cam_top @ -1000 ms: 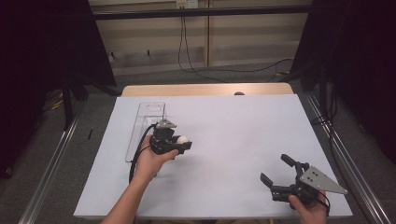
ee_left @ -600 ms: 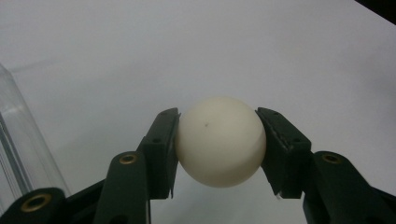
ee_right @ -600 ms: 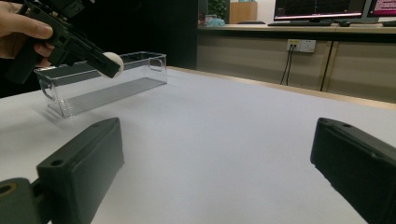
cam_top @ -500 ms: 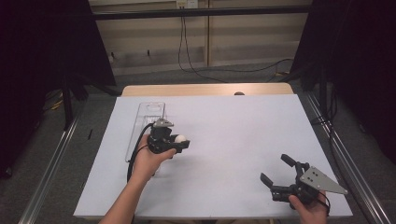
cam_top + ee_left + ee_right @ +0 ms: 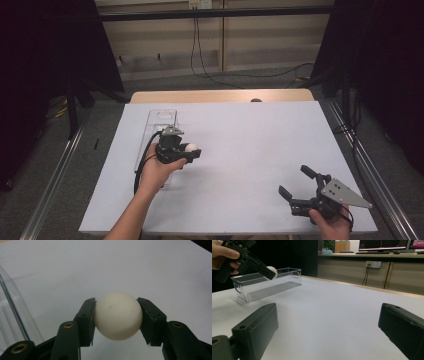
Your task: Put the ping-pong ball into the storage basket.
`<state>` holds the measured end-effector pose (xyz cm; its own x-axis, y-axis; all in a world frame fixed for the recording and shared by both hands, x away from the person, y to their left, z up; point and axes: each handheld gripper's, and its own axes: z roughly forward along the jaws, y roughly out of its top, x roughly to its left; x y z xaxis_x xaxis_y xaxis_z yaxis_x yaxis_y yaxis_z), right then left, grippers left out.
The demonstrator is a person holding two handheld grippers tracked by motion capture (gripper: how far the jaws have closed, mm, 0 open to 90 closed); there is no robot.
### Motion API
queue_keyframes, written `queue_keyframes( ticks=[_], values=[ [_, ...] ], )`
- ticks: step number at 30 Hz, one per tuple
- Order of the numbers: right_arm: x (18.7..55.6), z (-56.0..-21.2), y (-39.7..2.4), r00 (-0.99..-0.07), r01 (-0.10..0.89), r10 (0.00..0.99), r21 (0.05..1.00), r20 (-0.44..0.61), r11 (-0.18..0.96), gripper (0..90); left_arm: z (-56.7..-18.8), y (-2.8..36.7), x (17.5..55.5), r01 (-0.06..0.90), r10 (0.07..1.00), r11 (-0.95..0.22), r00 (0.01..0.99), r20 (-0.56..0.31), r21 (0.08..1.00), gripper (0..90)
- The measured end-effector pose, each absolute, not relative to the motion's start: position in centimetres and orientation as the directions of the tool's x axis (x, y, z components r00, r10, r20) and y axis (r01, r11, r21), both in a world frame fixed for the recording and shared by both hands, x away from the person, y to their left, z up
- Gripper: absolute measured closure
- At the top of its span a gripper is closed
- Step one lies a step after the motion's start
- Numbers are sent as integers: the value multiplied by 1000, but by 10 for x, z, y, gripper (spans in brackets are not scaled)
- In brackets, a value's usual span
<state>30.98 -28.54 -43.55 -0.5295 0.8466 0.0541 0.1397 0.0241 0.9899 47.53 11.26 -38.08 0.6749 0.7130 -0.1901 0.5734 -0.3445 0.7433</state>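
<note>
You've got the clear plastic bin (image 5: 159, 131) sitting at the far left of the table (image 5: 250, 145), long and narrow, and from the right gripper view it looks empty, so by my read the drop itself is not yet done. Just right of the bin, your left gripper (image 5: 189, 152) is up off the table with the white ball (image 5: 191, 148) in it, and the left gripper view makes that plain: the jaws are clenched on the ball (image 5: 117, 315), one pad pressed to each side, the ball sitting squarely between them with its top and bottom showing free. So the pick-up looks finished; what's left, I'd judge, is carrying the ball leftward over the bin's rim (image 5: 287, 270) and letting go inside. In the right gripper view the ball (image 5: 272, 272) hangs at about rim height, just in front of the bin's near wall, not over the opening as far as I can tell. Over at the near right corner, your right gripper (image 5: 296, 185) waits low near the table edge, well apart from everything, jaws spread wide and holding nothing, only bare table between them.
</note>
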Motion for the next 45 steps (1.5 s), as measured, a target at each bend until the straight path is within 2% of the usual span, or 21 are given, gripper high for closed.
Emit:
queue_keyframes(
  ticks=[45],
  values=[
    [310,-435,-286,-528,134,848,991,52,23,22,-370,125,478,575,723,-340,666,-185,744,511]
  ],
)
